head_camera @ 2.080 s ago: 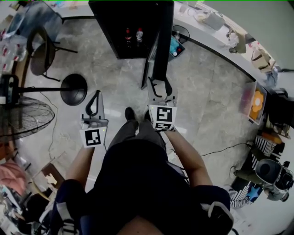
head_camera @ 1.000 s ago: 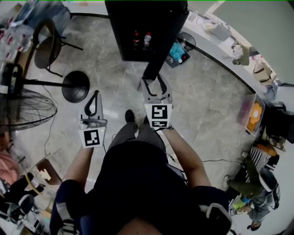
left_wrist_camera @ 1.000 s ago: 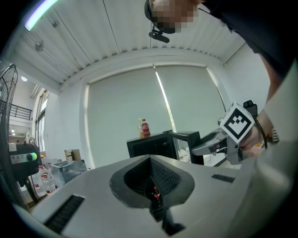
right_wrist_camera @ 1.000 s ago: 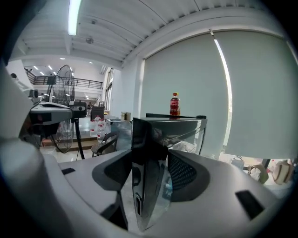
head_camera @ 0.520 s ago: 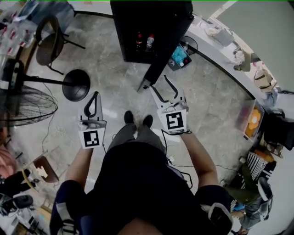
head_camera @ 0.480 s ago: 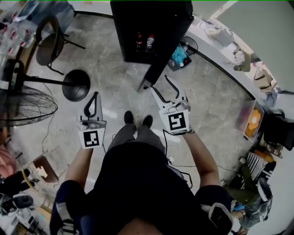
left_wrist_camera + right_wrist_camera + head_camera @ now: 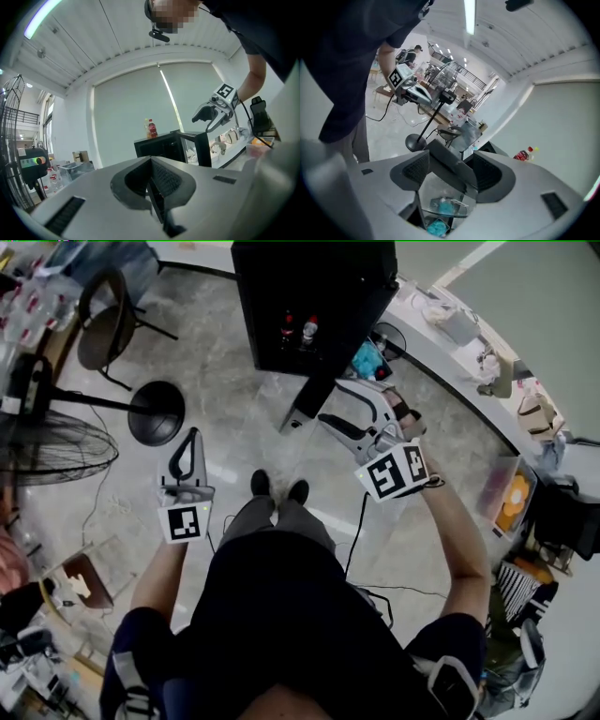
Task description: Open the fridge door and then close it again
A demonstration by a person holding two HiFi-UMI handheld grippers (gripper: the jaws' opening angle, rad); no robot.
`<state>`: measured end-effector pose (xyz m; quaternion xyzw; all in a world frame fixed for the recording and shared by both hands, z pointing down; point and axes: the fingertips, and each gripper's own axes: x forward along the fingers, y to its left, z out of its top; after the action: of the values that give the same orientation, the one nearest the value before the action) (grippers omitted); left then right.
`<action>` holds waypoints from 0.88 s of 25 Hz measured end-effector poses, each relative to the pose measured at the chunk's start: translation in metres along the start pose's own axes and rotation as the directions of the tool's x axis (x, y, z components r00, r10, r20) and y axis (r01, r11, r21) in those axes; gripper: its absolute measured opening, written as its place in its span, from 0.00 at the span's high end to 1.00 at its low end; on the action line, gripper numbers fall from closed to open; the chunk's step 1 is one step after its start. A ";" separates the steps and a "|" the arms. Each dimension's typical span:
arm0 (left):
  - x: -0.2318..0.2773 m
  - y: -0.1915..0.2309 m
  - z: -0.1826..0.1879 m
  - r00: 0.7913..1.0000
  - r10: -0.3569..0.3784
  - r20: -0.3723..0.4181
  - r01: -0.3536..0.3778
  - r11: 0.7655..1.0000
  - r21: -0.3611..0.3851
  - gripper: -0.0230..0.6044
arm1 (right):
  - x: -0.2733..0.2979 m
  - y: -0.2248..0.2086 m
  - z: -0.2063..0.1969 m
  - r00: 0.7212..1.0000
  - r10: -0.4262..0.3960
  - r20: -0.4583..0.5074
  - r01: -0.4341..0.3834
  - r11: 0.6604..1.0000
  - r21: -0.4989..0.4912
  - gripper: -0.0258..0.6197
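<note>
Fridge (image 7: 309, 287): stands on the floor, its door (image 7: 302, 407) swung open.
Right gripper (image 7: 331, 401): jaws have just been opening; door edge sits between them, unpressed.
Left gripper (image 7: 191, 435): closed, empty.
Closing, likely next: push the door's free edge steadily, jaws clear of the frame.

Fridge (image 7: 319, 287) cut off at head view's top edge; bottles (image 7: 300, 332) too small, labels illegible.

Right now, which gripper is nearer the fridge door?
Right. The right gripper has the edge of the fridge door between its jaws, which have just been opening; the left gripper, shut, hangs to its left, apart.
</note>
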<state>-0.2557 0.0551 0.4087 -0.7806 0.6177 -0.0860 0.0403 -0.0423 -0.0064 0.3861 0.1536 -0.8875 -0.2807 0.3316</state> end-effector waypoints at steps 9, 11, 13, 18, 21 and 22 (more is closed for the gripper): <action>-0.004 0.015 0.002 0.997 0.076 -0.015 -0.076 0.997 0.000 0.93 | 0.025 0.000 -0.022 0.978 0.182 -0.102 -0.205 0.931 -0.303 0.47; -0.003 0.017 0.002 0.996 0.092 -0.015 -0.092 0.996 0.002 0.93 | 0.031 0.002 -0.026 0.967 0.215 -0.134 -0.250 0.893 -0.374 0.47; -0.003 0.018 0.003 0.994 0.104 -0.008 -0.104 0.995 0.004 0.93 | 0.037 0.004 -0.031 0.954 0.251 -0.165 -0.298 0.851 -0.433 0.47; -0.009 0.021 0.001 0.991 0.133 -0.020 -0.133 0.991 0.001 0.93 | 0.050 0.009 -0.038 0.927 0.304 -0.221 -0.376 0.754 -0.538 0.45; -0.012 0.024 0.001 0.989 0.148 -0.025 -0.148 0.989 0.001 0.93 | 0.056 0.012 -0.042 0.915 0.324 -0.240 -0.403 0.719 -0.566 0.45; -0.012 0.025 0.001 0.988 0.153 -0.026 -0.153 0.988 0.002 0.93 | 0.057 0.013 -0.044 0.912 0.329 -0.244 -0.410 0.709 -0.574 0.45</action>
<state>-0.2819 0.0611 0.4028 -0.7299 0.6762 -0.0927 0.0386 -0.0560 -0.0395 0.4503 -0.1262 -0.7377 -0.4710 0.4669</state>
